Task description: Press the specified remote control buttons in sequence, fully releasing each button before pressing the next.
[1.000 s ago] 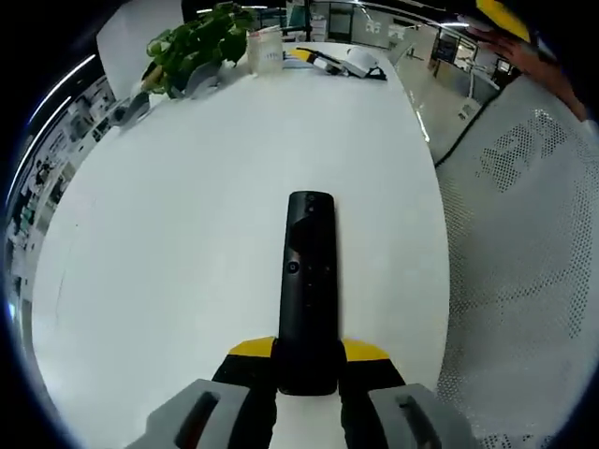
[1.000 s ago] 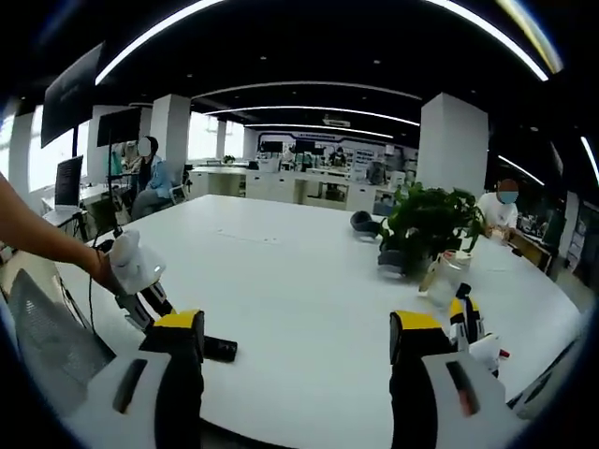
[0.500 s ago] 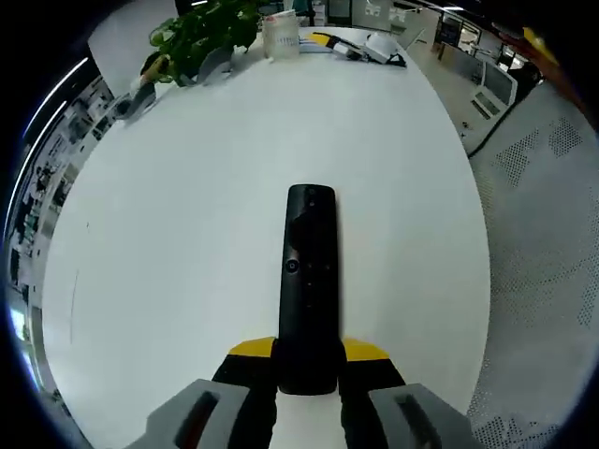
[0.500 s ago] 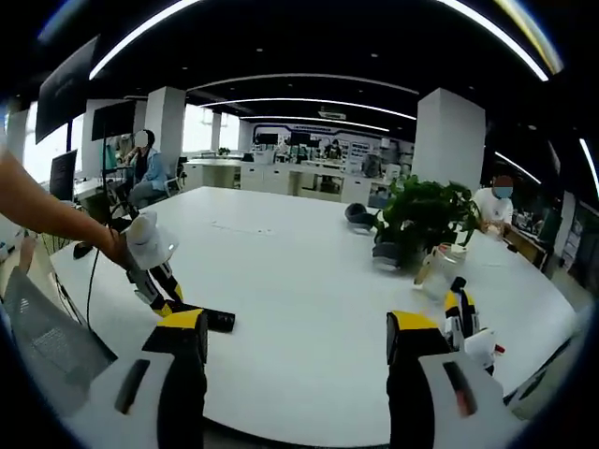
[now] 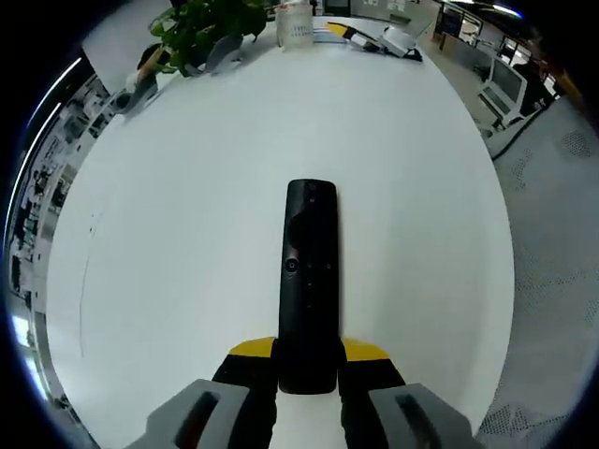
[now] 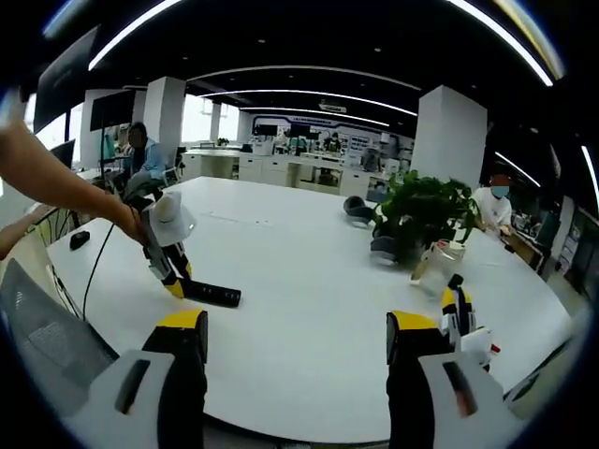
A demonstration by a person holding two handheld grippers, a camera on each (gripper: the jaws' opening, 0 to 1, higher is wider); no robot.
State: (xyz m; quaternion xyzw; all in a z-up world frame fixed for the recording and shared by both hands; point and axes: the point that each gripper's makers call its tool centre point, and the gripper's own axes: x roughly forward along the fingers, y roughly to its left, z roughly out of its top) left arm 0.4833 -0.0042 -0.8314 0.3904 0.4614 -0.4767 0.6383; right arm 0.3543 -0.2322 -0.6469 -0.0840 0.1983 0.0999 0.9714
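In the left gripper view, the left tool (image 5: pixel 308 360) clamps the near end of a long, slim black remote control (image 5: pixel 309 281) between its two yellow-tipped jaws. The remote points straight away from the camera over the large white oval desk (image 5: pixel 187 234), and its small buttons face up. At the far end of the desk stand a green leafy potted plant (image 5: pixel 208 26) and, just beside it, a clear plastic container (image 5: pixel 294 21). In the right gripper view, the right tool (image 6: pixel 296 339) is spread wide with nothing between its jaws, and it hangs above the near edge of the desk (image 6: pixel 309 281). The left tool (image 6: pixel 175 271) comes in from the left of this view, held by a person's hand (image 6: pixel 131 223), and the remote (image 6: pixel 211 294) sticks out of it, low over the desk; I cannot tell whether it touches the surface. The plant (image 6: pixel 423 213) and the container (image 6: pixel 434 266) stand to the right, well apart from the remote. Seated people are visible in the office behind.
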